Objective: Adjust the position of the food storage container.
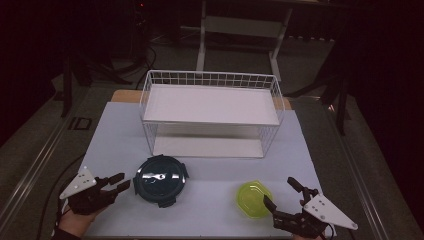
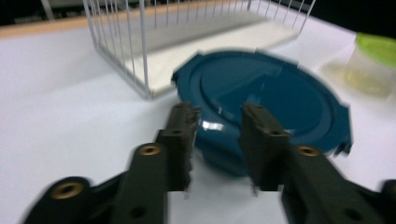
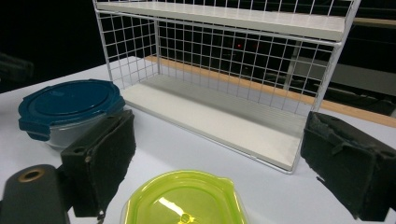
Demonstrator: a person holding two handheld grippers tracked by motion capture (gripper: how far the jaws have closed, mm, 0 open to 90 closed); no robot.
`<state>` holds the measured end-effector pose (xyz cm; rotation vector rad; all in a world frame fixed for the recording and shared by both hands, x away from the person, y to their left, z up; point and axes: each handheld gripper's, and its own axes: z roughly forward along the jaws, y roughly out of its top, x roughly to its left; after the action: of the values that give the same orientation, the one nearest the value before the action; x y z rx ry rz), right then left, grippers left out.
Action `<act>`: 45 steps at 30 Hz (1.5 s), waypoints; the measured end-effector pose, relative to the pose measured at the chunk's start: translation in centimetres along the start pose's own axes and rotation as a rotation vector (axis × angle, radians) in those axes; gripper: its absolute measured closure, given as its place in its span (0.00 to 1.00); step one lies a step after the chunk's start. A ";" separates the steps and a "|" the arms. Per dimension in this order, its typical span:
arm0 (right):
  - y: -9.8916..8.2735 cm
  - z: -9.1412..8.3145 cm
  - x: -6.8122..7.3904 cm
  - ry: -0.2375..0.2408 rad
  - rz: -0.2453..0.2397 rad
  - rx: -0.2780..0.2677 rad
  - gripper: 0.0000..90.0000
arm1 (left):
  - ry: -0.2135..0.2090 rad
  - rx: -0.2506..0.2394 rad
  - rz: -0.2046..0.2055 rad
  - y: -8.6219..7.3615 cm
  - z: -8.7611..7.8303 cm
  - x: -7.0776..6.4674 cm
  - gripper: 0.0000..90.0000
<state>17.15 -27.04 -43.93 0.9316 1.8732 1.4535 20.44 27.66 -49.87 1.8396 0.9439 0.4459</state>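
Centrally on the white table (image 1: 105, 135) stands a white wire rack (image 1: 212, 112) with two shelves, occupying the far half of the surface. Nearer, left of the middle, sits the round container with the dark blue lid (image 1: 161, 180), just in front of the rack's lower shelf (its clear body shows under the lid in the right gripper view). To the right, near the front edge, sits the smaller container with the yellow-green lid (image 1: 254, 198), well apart from the blue one. At the near left corner, the left gripper (image 1: 119, 183) points at the blue-lidded container's left rim; its jaws are narrowed, with a gap between them, and in the left gripper view their tips lie against the container's near rim without clamping it. At the near right corner, the right gripper (image 1: 281, 194) has its jaws spread wide, released, with the green-lidded container lying between them, untouched.
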 end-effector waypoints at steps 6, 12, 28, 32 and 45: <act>0.0 0.0 0.0 -0.001 -0.001 0.003 0.11 | -0.004 0.090 0.005 -1.1 0.9 0.0 0.86; 0.0 0.0 0.0 -0.001 -0.002 0.000 0.11 | 0.013 0.116 0.006 -1.2 1.5 -0.1 0.98; 0.0 0.1 0.0 0.003 0.000 0.002 0.11 | 0.036 0.140 -0.011 -0.9 2.8 0.4 0.99; 0.0 0.1 0.0 0.003 0.001 0.001 0.11 | 0.033 0.146 -0.022 -0.5 3.4 0.6 0.99; -0.1 0.1 0.0 0.009 -0.001 0.003 0.11 | 0.005 0.137 -0.032 1.1 5.8 0.2 0.99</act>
<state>17.17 -26.99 -44.04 0.9272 1.8824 1.4567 24.83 24.06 -51.50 1.9444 1.0268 0.3741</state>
